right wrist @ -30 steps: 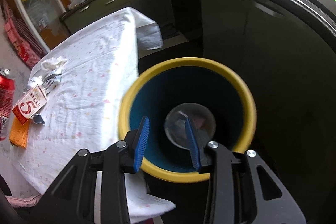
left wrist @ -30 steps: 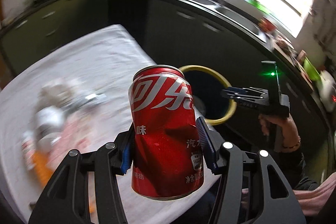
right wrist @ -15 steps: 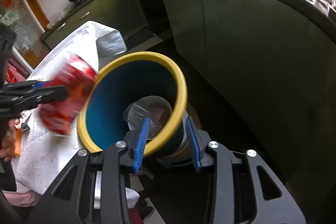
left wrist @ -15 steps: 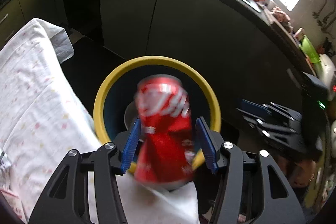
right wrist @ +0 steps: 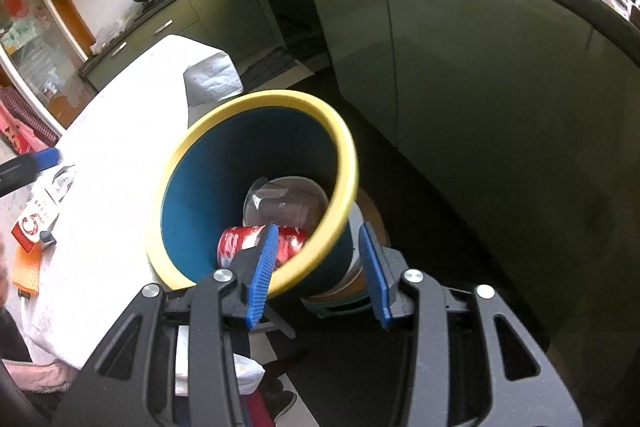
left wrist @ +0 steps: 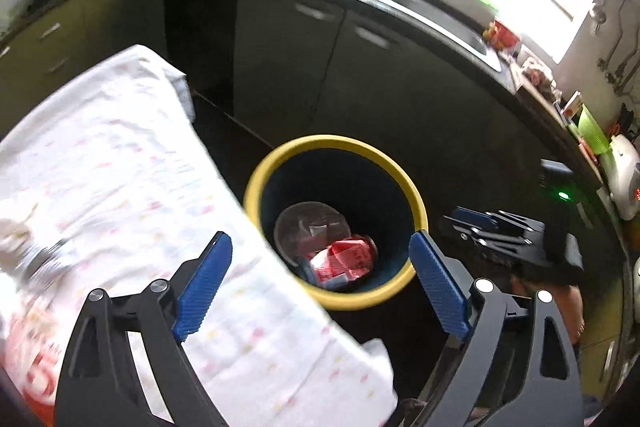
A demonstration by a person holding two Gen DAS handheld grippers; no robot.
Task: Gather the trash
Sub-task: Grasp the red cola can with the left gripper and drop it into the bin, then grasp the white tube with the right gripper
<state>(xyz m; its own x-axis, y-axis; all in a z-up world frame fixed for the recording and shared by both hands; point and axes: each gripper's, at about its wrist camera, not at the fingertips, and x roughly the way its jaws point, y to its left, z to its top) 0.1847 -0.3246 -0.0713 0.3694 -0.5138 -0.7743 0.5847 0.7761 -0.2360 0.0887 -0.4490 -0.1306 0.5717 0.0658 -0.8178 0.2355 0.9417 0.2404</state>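
From the left wrist, my left gripper [left wrist: 320, 283], jaws just sprung wide and empty, hangs above the yellow-rimmed bin [left wrist: 280, 163]; the red can [left wrist: 344, 259] lies inside. From the right wrist, my right gripper [right wrist: 320, 267] straddles the bin's rim, partly open, gripping nothing. I'd clear the rim before swinging to the table [right wrist: 120, 147].
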